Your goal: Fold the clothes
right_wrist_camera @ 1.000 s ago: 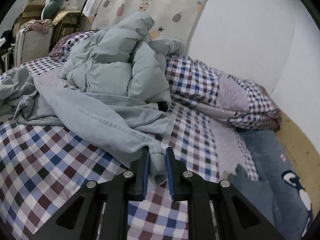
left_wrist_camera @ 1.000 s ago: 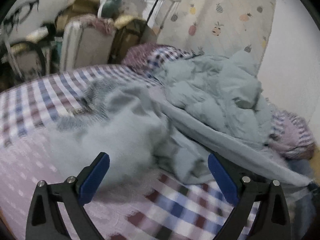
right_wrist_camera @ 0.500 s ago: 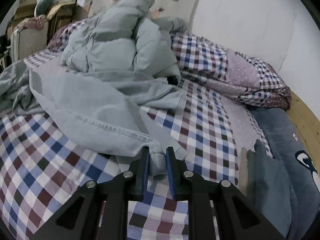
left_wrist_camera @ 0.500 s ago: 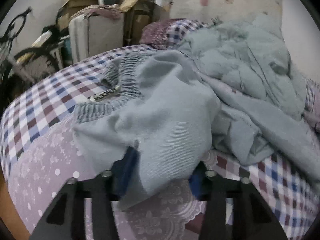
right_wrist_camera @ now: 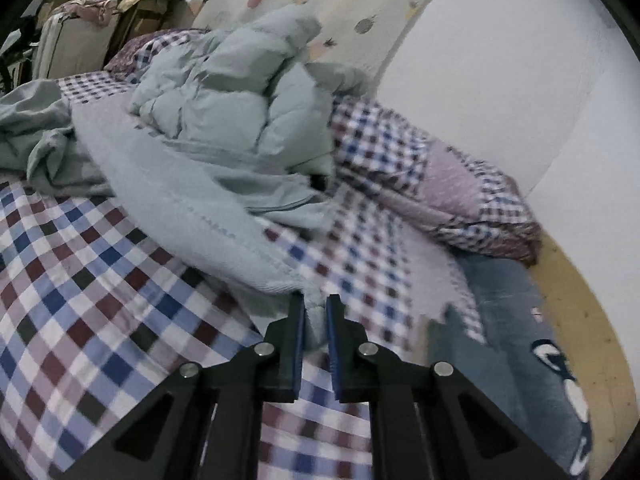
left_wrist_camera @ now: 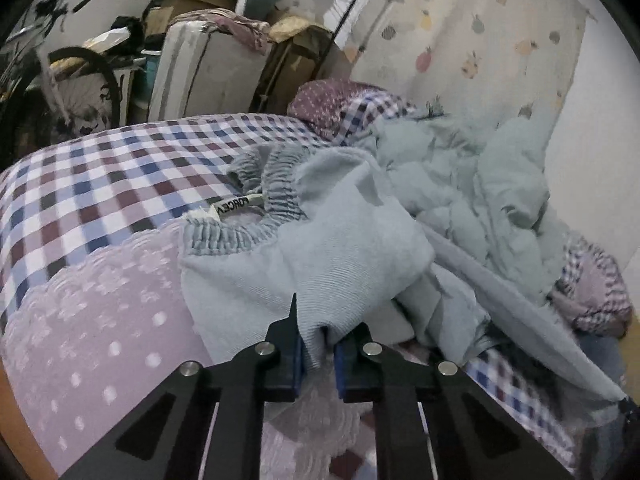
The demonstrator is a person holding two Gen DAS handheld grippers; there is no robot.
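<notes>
Two grippers, jaws pinching grey trousers (left_wrist_camera: 328,248) on bed (left_wrist_camera: 100,208): left gripper (left_wrist_camera: 318,354) near elastic waistband, label visible; right gripper (right_wrist_camera: 316,320) at leg hem.

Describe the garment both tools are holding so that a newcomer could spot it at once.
On the checked bedsheet, in front of the puffy pale quilted jacket, lie light blue-grey trousers. A ribbed elastic waistband with a white label, plus flat twill fabric, sets them apart from the jacket.
</notes>
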